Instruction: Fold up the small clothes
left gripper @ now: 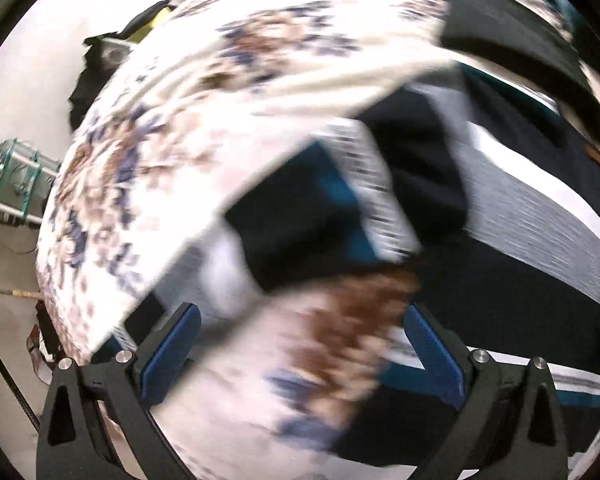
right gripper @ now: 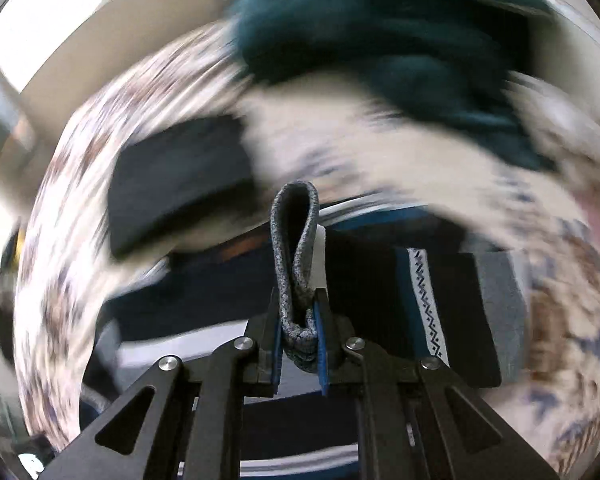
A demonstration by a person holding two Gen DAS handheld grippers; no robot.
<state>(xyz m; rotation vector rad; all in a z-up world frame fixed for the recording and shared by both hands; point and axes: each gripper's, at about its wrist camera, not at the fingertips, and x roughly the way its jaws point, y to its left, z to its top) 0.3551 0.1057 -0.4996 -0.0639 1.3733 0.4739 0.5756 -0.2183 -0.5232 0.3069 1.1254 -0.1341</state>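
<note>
Grey cuff [right gripper: 294, 264] in right tool [right gripper: 300, 344] (right view only)

On a floral-print cloth [right gripper: 60, 264]: 1 folded dark garment [right gripper: 180, 184], 1 teal garment [right gripper: 380, 40], 1 grey knit cuff [right gripper: 294, 248], 2 grippers [left gripper: 300, 354].

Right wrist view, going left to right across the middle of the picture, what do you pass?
Flowered cloth → dark folded piece → grey knit fold pinched in the right gripper → dark garment with a white zigzag band → grey piece.
</note>
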